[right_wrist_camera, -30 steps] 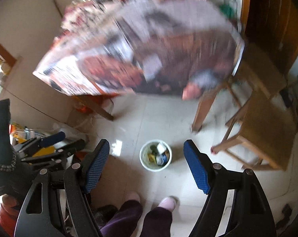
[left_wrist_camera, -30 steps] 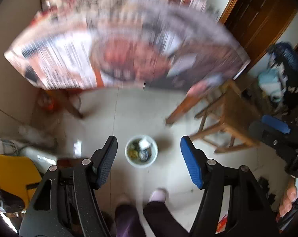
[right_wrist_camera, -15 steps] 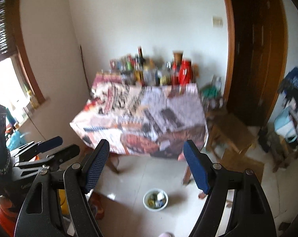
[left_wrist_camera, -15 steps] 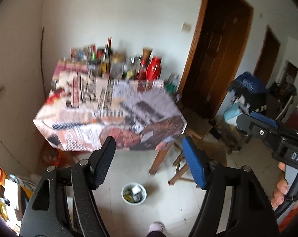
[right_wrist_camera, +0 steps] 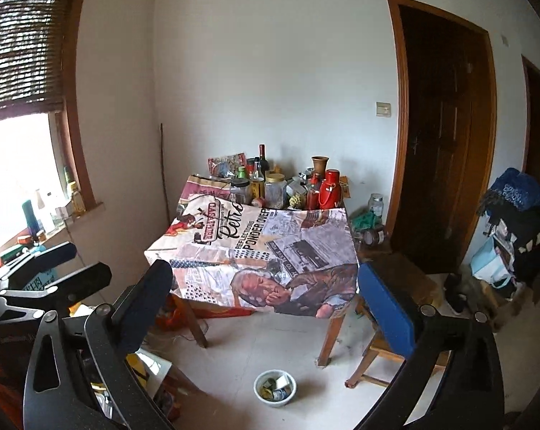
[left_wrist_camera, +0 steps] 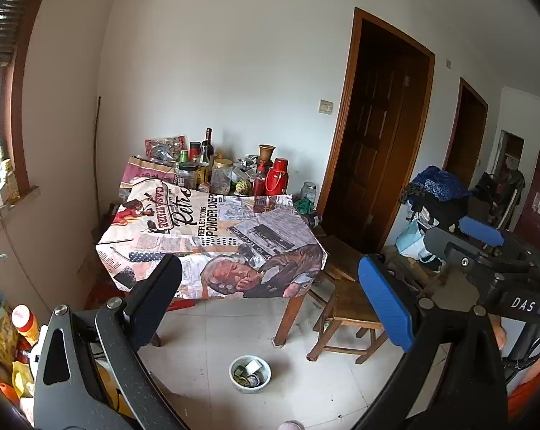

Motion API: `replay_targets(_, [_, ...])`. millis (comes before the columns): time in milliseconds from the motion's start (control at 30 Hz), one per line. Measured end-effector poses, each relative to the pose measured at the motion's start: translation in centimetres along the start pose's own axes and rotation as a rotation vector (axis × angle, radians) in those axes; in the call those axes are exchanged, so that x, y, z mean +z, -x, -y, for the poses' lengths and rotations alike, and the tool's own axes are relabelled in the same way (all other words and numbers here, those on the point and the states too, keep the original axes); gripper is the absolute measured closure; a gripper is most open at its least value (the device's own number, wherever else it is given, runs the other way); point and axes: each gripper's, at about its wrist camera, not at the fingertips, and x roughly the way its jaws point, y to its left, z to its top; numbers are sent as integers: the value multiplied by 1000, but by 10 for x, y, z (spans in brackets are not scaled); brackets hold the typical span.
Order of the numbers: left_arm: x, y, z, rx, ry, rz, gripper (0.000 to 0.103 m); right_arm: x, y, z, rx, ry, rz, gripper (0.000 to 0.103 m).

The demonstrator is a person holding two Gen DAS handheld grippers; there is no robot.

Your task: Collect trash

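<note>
A small white bowl [left_wrist_camera: 250,374] [right_wrist_camera: 274,387] holding scraps of trash sits on the tiled floor in front of the table, far below both grippers. The table [left_wrist_camera: 234,229] [right_wrist_camera: 266,247] wears a newspaper-print cloth, with bottles and jars [left_wrist_camera: 219,175] [right_wrist_camera: 277,188] crowded along its back edge. My left gripper [left_wrist_camera: 270,297] is held high in the air, its jaws opening wide with nothing between them. My right gripper [right_wrist_camera: 266,304] hangs beside it at the same height, its jaws also opening and empty. Each gripper shows at the edge of the other's view.
A wooden stool [left_wrist_camera: 348,304] [right_wrist_camera: 363,365] stands at the table's right corner. Dark wooden doors [left_wrist_camera: 373,150] [right_wrist_camera: 445,143] fill the right wall, with piled bags and clothes [left_wrist_camera: 434,193] [right_wrist_camera: 513,229] beside them. A window [right_wrist_camera: 15,179] and floor clutter [left_wrist_camera: 22,329] are at the left.
Both grippers have risen and tipped up, from looking down at the bowl on the floor to looking across at the table. Both pairs of jaws now stand wider apart.
</note>
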Motion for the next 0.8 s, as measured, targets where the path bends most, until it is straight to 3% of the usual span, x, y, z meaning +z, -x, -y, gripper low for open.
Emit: replay_targets(800, [-6, 17, -6, -1, 1, 9, 3, -7, 21, -12, -12, -5, -18, 0])
